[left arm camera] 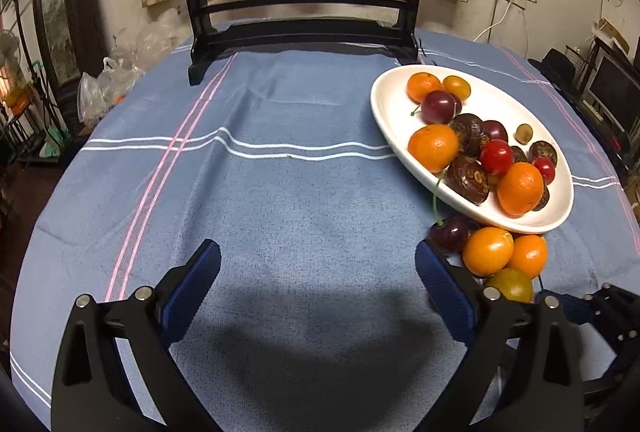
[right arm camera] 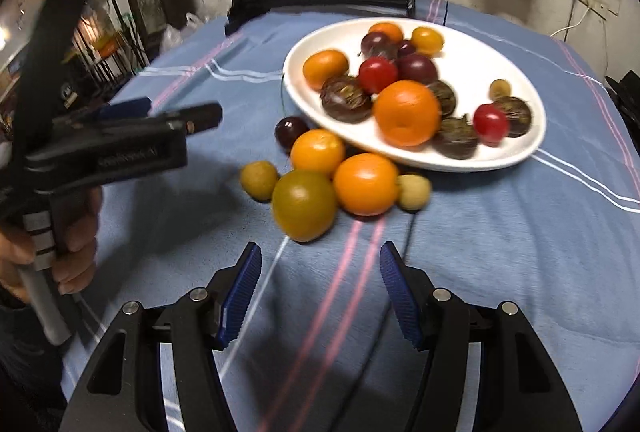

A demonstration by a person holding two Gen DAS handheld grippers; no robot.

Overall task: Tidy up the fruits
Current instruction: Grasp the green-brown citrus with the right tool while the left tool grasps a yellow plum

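Note:
A white oval plate [right arm camera: 312, 99] holds several oranges, red and purple plums and dark passion fruits; it also shows in the left wrist view [left arm camera: 386, 111]. Loose fruit lies on the blue cloth in front of it: a greenish orange [right arm camera: 304, 204], two oranges [right arm camera: 366, 183], a dark cherry [right arm camera: 291, 131] and two small tan fruits [right arm camera: 259, 179]. My right gripper [right arm camera: 320, 296] is open and empty, just short of the greenish orange. My left gripper [left arm camera: 318, 272] is open and empty over bare cloth, left of the loose fruit [left arm camera: 488, 252].
A dark wooden stand with an oval painted screen [left arm camera: 300, 15] stands at the table's far edge. The left gripper's body, held in a hand [right arm camera: 120, 147], is at the left in the right wrist view. Plastic bags [left arm camera: 112, 79] lie beyond the table's left edge.

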